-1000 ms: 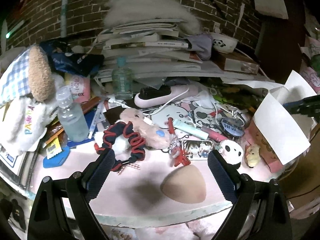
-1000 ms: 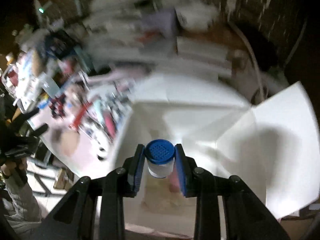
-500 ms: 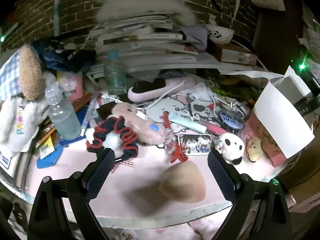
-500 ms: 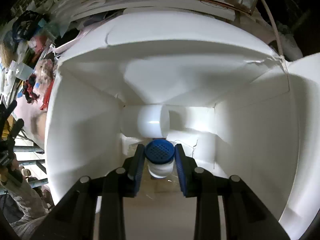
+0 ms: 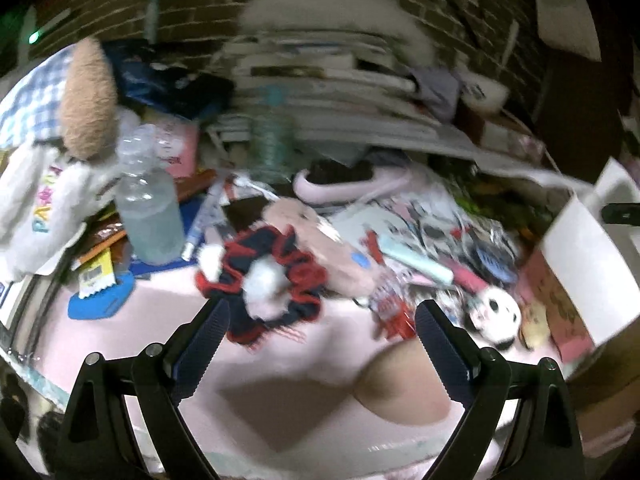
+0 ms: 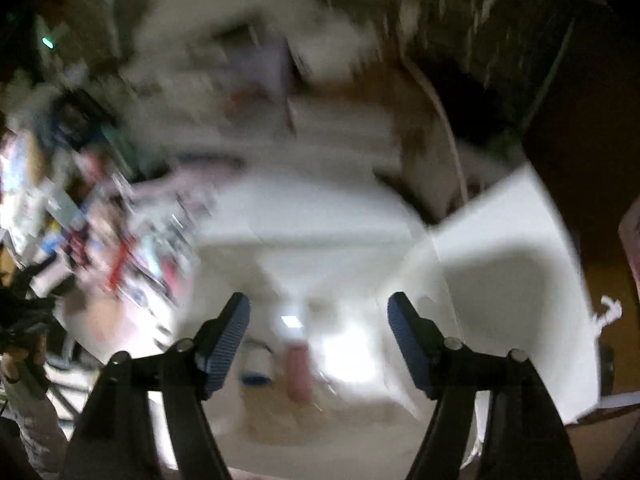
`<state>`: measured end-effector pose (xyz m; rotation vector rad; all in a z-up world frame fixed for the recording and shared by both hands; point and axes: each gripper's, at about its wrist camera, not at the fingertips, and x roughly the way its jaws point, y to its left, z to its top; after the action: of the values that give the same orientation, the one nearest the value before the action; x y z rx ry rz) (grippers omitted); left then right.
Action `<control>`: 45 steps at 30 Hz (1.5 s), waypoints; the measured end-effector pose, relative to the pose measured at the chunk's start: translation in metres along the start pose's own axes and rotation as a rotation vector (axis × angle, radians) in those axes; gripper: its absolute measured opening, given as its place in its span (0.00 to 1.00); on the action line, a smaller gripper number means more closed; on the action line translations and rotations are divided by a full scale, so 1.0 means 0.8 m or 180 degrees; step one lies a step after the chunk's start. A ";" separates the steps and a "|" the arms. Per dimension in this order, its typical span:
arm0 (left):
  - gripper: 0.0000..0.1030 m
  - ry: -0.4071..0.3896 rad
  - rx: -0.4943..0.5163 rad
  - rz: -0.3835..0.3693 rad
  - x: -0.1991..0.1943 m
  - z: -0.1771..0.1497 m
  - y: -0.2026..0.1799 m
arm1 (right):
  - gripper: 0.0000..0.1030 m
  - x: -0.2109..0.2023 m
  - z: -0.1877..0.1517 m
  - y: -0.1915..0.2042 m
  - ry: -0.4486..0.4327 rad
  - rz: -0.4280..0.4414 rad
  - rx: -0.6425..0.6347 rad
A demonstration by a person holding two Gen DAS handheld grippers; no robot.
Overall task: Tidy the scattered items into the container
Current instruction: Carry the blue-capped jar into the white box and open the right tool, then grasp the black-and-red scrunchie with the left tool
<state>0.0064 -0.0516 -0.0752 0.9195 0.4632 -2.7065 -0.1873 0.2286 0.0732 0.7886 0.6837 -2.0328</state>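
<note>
Only the coloured letters "PA" can be read, on the white plush garment (image 5: pixel 40 208) at left.

Both tongs (image 5: pixel 322 322) (image 6: pixel 319 314): black arms, silver screws, ribbed blue pads (image 6: pixel 404 334) (blurred in places).

I see pink table (image 5: pixel 168 364) | on it: scrunchie (image 5: pixel 264 284), sponge (image 5: pixel 400 388), bottle (image 5: pixel 148 216), panda (image 5: pixel 496 312), box (image 5: pixel 576 264) at right.
</note>
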 end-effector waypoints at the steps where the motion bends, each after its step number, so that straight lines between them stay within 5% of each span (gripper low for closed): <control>1: 0.90 -0.0026 -0.0015 0.0013 0.001 0.002 0.003 | 0.78 -0.007 0.002 0.013 -0.0131 0.0106 -0.0050; 6: 0.90 -0.0011 0.0078 0.0191 0.020 0.012 0.011 | 0.78 -0.011 -0.009 0.102 -0.0466 0.0661 -0.0356; 13: 0.90 0.0090 0.0218 0.0284 0.044 0.018 0.017 | 0.78 0.045 -0.035 0.204 -0.0378 0.1239 -0.0503; 19: 0.88 0.0149 0.0262 0.0282 0.058 0.020 0.026 | 0.78 0.101 -0.072 0.240 -0.0174 0.1199 -0.0450; 22: 0.69 0.0227 0.0292 0.0273 0.065 0.019 0.030 | 0.78 0.119 -0.082 0.247 -0.0117 0.1098 -0.0447; 36: 0.13 0.0292 0.0274 0.0175 0.054 0.015 0.033 | 0.78 0.136 -0.082 0.225 -0.0251 0.0886 -0.0285; 45: 0.09 0.0270 0.0261 0.0032 0.010 0.028 0.017 | 0.78 0.139 -0.083 0.221 -0.0324 0.0812 -0.0310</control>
<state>-0.0075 -0.0730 -0.0666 1.0589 0.3653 -2.7035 -0.0702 0.1296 -0.0833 0.6743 0.5880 -1.7822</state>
